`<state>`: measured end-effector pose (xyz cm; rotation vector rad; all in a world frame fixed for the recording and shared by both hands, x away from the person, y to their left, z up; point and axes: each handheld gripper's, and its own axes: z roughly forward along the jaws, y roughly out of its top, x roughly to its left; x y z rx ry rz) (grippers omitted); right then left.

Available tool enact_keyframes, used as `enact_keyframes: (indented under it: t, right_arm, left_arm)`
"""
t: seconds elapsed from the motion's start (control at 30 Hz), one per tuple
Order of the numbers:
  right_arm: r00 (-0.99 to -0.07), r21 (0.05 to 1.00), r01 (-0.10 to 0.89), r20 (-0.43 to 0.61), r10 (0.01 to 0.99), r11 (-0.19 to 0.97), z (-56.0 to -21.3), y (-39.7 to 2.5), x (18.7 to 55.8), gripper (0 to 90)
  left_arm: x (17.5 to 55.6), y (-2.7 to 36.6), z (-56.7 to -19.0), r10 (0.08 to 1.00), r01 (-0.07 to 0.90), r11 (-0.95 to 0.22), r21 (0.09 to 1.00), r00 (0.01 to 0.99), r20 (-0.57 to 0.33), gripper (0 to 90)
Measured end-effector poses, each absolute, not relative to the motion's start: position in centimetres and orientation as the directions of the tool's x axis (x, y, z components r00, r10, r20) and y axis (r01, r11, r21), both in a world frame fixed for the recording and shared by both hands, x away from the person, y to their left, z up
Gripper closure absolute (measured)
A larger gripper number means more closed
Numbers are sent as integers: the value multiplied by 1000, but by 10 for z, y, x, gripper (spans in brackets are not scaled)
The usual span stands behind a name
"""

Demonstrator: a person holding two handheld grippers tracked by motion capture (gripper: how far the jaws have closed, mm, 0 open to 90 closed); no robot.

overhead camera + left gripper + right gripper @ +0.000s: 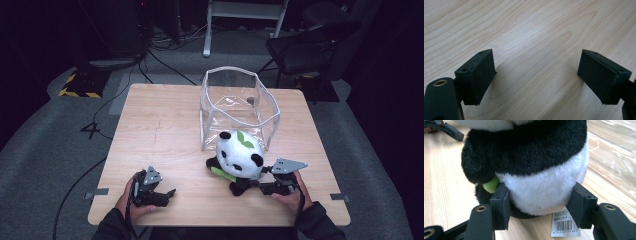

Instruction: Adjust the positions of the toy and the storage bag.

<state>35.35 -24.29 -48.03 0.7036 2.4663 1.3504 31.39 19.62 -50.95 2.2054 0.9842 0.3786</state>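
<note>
under the panda, a barcode tag between right fingers

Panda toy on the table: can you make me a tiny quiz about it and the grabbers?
1. True or false: the clear bag behind the panda toy has something inside.
2. Which gripper's jaws stand either side of the panda's white belly: A) left gripper B) right gripper?
3. Fill in: the left gripper's jaws are spread over bare ____.

Key: 1 false. 2 B. 3 table.
</note>
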Motion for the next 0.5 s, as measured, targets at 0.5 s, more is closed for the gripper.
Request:
enact_keyframes:
  t: [0.5]
  right_arm:
    - [-827, 838, 312, 7, 562, 448, -479, -299, 355, 402]
  left_arm:
    - [314, 196, -509, 741, 543, -481, 688, 672, -12, 144]
